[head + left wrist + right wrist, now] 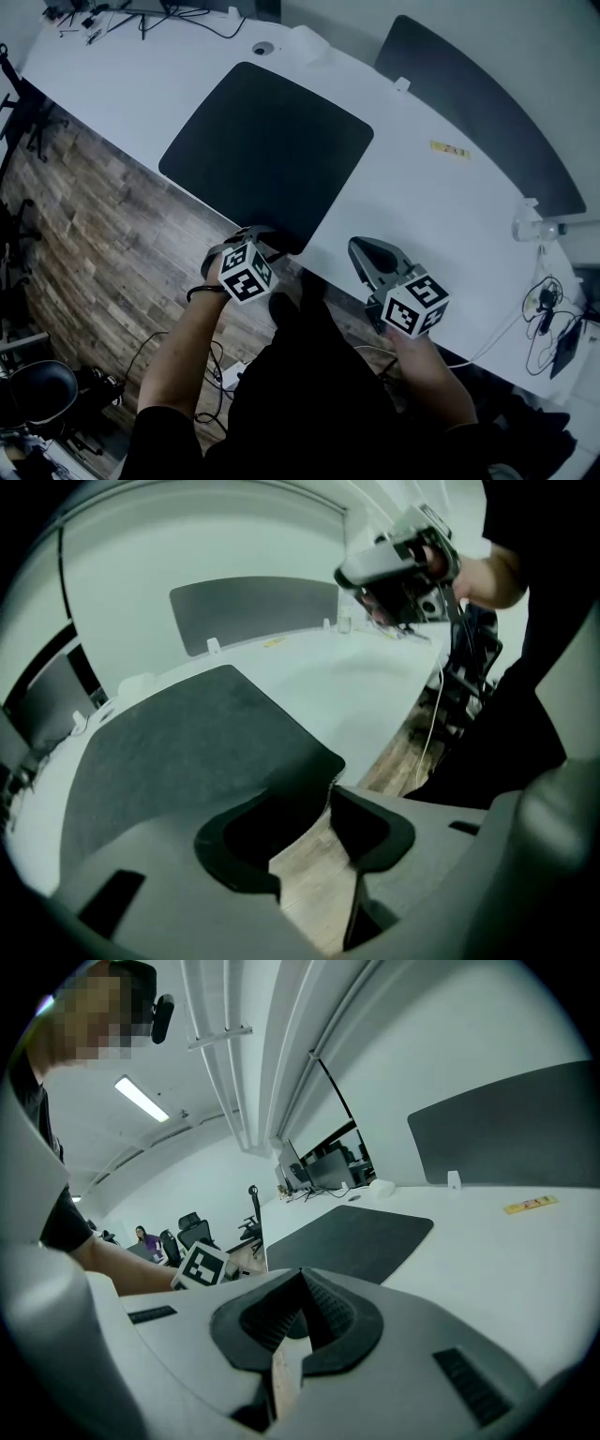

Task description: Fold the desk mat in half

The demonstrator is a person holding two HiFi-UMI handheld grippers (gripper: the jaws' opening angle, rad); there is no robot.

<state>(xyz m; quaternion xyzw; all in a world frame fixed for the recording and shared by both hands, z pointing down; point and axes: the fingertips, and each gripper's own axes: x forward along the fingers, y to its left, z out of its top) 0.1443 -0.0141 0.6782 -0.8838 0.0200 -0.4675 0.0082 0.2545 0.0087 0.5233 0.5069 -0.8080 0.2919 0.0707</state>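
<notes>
Left hand-held gripper [259,234] is nearest, clamped on the near corner of the desk mat [267,150]. Its own view shows the stitched edge pinched at the jaw tips, corner slightly lifted. Right hand-held gripper [371,255] is clenched on nothing, hovering over the worktop [422,206] edge at 4 o'clock of the mat.

Mat lies flat on the worktop at 11 o'clock of frame centre, near corner overhanging the front edge at the mat's 6 o'clock.

Handling guess: thin, light, floppy sheet, so it will drape rather than hold shape. Matte dark fine-grain face, rounded corners, square-ish outline. Worktop is smooth white, so the mat may slide when pulled. Best holds are the two near corners, right gripper taking the 3 o'clock one.
</notes>
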